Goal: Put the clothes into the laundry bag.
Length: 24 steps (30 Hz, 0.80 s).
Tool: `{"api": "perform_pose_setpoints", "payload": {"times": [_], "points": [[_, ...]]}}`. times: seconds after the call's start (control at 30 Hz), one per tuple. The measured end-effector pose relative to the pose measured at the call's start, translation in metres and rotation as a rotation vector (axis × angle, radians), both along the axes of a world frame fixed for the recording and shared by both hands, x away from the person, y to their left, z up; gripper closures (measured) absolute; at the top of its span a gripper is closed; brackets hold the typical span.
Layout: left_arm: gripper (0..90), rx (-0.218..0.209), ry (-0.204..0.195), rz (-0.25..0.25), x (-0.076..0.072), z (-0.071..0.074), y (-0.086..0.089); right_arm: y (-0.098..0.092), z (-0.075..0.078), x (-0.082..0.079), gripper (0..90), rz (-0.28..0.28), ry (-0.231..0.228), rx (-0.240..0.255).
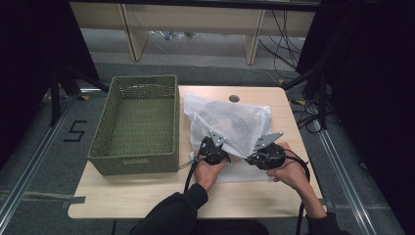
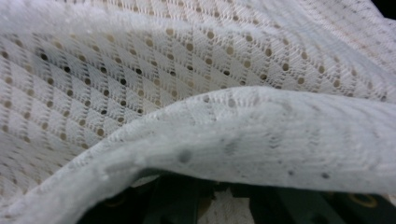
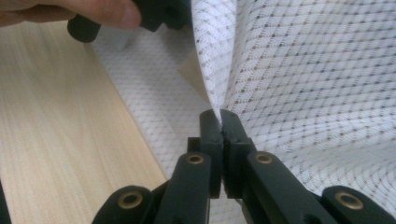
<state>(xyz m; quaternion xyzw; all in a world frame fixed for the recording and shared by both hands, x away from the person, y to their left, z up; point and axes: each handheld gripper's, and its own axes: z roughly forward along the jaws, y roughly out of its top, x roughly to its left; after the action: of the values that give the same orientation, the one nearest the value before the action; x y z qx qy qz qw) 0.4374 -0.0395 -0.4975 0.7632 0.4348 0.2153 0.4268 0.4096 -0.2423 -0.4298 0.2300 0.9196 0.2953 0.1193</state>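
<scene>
Item, nearest my lens: right gripper [image 3: 220, 122], black jaws pinched fully together on a fold of the white mesh fabric bag [image 3: 299, 70]. Item: left gripper [image 1: 211, 147], jaws buried under the same mesh; I cannot tell their grip. Bag lies on the pale wooden table [image 1: 147, 196], just beside the green woven basket [image 1: 134, 122].

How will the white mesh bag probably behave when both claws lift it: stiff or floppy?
Probably floppy: the white mesh bag folds and drapes in soft creases over the left claw. It looks light for its size, being thin and full of holes. Where the right claw is shut on a fold, the weave should give some hold, but dark things inside may shift and sag.
</scene>
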Motion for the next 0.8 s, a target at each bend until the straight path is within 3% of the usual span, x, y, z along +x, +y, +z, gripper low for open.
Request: {"api": "perform_pose_setpoints", "payload": {"times": [0.03,0.1,0.13,0.2,0.23,0.27,0.3,0.43,0.47,0.6,0.67,0.7,0.77,0.8], "points": [[80.5,-0.007,0.001,0.001,-0.001,-0.002,-0.002,0.002,-0.002,-0.001,90.0,-0.005,0.011,-0.007],[78.0,0.054,0.012,-0.045,-0.003,-0.004,0.002,0.005,-0.007,0.0,90.0,0.006,0.028,-0.028],[77.9,0.009,0.012,-0.019,-0.004,-0.006,-0.001,0.006,-0.011,0.0,90.0,0.019,0.033,-0.038],[76.6,0.015,0.02,-0.032,-0.004,-0.005,0.003,0.011,-0.023,0.003,90.0,0.032,0.058,-0.063],[76.6,-0.004,0.027,-0.025,-0.005,-0.005,0.003,0.011,-0.023,0.003,90.0,0.032,0.058,-0.063],[72.2,0.001,0.036,-0.036,-0.006,-0.005,0.004,0.013,-0.029,0.005,90.0,0.038,0.058,-0.071],[72.2,0.011,0.045,-0.058,-0.008,-0.004,0.006,0.013,-0.029,0.005,90.0,0.038,0.058,-0.071],[57.0,-0.004,0.082,-0.077,-0.021,0.0,0.013,0.009,-0.027,0.006,90.0,0.026,0.06,-0.063],[49.3,0.001,0.095,-0.1,-0.025,0.002,0.015,0.005,-0.023,0.005,90.0,-0.002,0.05,-0.062],[38.5,0.065,0.145,-0.181,-0.045,0.007,0.02,0.002,-0.02,0.006,90.0,0.004,0.052,-0.046],[36.3,0.053,0.16,-0.196,-0.054,0.007,0.015,0.002,-0.019,0.006,90.0,0.004,0.048,-0.045],[34.7,0.007,0.167,-0.185,-0.057,0.005,0.009,0.002,-0.018,0.006,90.0,0.005,0.055,-0.038],[32.8,0.01,0.169,-0.202,-0.058,0.003,-0.001,0.001,-0.016,0.006,90.0,0.003,0.045,-0.039],[32.5,-0.002,0.196,-0.207,-0.057,0.001,-0.006,0.0,-0.016,0.006,90.0,0.002,0.045,-0.037]]}}
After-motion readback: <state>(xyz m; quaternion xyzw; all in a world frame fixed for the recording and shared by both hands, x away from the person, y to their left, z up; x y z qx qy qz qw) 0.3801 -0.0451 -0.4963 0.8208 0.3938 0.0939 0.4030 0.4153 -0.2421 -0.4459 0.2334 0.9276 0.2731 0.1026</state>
